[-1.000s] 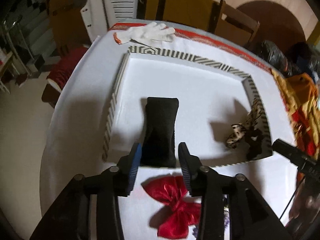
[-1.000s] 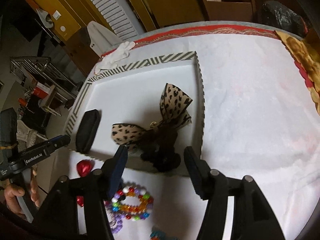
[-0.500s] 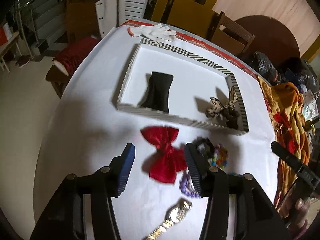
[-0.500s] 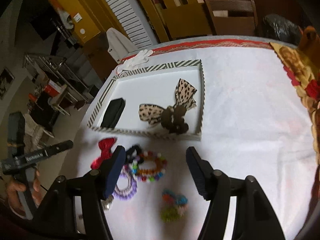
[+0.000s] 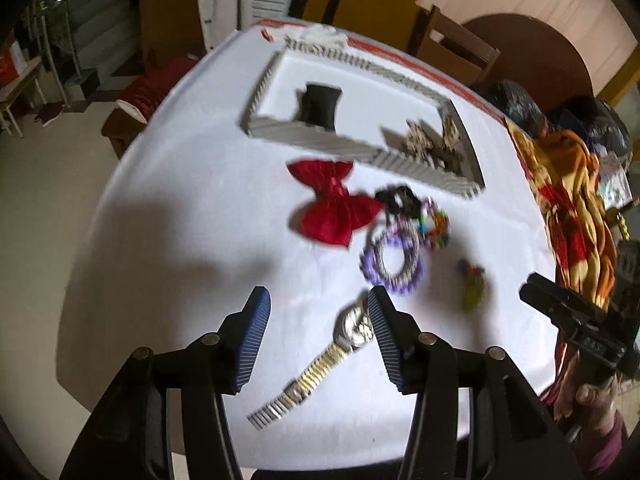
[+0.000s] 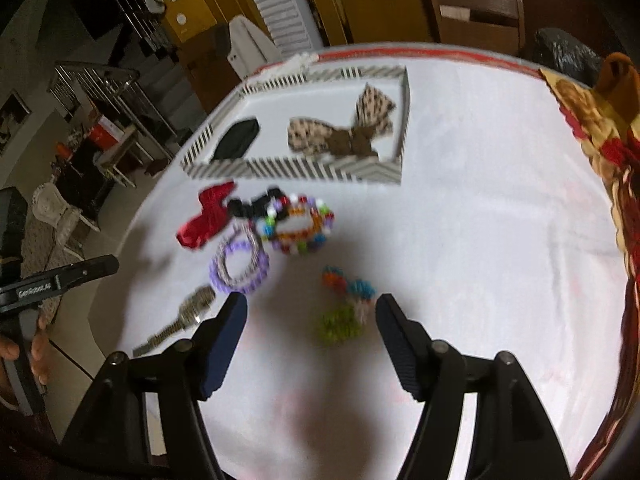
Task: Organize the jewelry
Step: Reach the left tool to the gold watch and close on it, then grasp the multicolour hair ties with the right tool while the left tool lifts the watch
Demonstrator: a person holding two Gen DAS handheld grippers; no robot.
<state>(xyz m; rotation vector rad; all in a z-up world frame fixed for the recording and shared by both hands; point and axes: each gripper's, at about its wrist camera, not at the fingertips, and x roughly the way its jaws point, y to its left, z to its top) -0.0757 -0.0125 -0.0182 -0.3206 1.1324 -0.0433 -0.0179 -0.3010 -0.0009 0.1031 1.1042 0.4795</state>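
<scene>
The table (image 5: 192, 208), draped in white cloth, carries everything. At its far side sits the striped tray (image 5: 264, 92), a shallow rectangle whose long axis runs across the left wrist view, slanting down toward the right. Inside it a black cushion (image 5: 320, 106) lies at the left end, its long axis pointing from the near wall toward the far one, and a leopard-print bow (image 6: 340, 132) lies at the right end, one wing flat along the tray, the other angled up toward the far right corner.

Just in front of the tray's near wall lies a red bow (image 5: 334, 208), wings slanting from upper left to lower right. Beside it to the right is a cluster: a black scrunchie (image 5: 400, 198), a multicoloured bead bracelet (image 6: 298, 222) and a purple bracelet (image 5: 392, 260), touching or overlapping.

Nearer, a metal watch (image 5: 316, 364) stretches diagonally, band end toward the lower left, face toward the upper right. A small bright bead piece (image 6: 344, 304) lies apart to the right.

The left claw (image 5: 318, 336) stands spread above the watch, pinching nothing. The right claw (image 6: 310, 336) has just been widening and is spread, empty, over the small bead piece.
</scene>
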